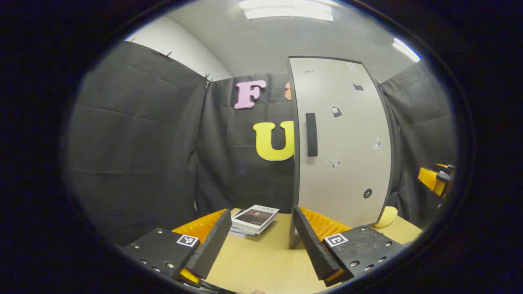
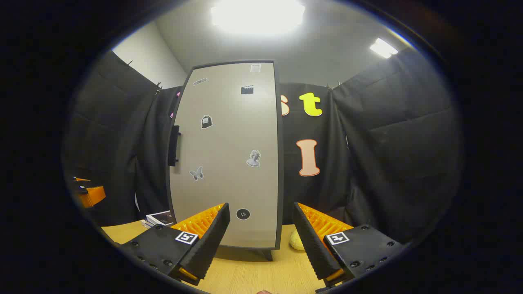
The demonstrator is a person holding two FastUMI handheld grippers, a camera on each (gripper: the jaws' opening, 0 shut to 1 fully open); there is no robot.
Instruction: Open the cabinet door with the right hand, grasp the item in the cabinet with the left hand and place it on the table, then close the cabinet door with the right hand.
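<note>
In the left gripper view, the left gripper point(image 1: 261, 241) hangs low over the wooden surface point(image 1: 265, 265) with its fingers point(image 1: 210, 245) spread apart and nothing between them. A small stack of books point(image 1: 254, 220) lies on the surface just ahead of the left finger. Beyond the right finger stands the cabinet point(image 1: 343, 139), its door shut and its dark handle point(image 1: 311, 134) near the door's left edge. A yellow object point(image 1: 386, 216) sits on the surface at the cabinet's far lower corner, and the other gripper point(image 1: 435, 179) shows far out past the right finger.

In the right gripper view, the right gripper point(image 2: 261, 241) faces the door squarely, fingers point(image 2: 314, 245) also apart and empty, probably readied for the pull. The handle point(image 2: 175, 145) lies up and to the left of its left finger, well apart from it.

The item to fetch is presumably behind the shut door, so it is hidden. Opening has not begun; the left gripper likely waits open so it can reach in once the door swings.
</note>
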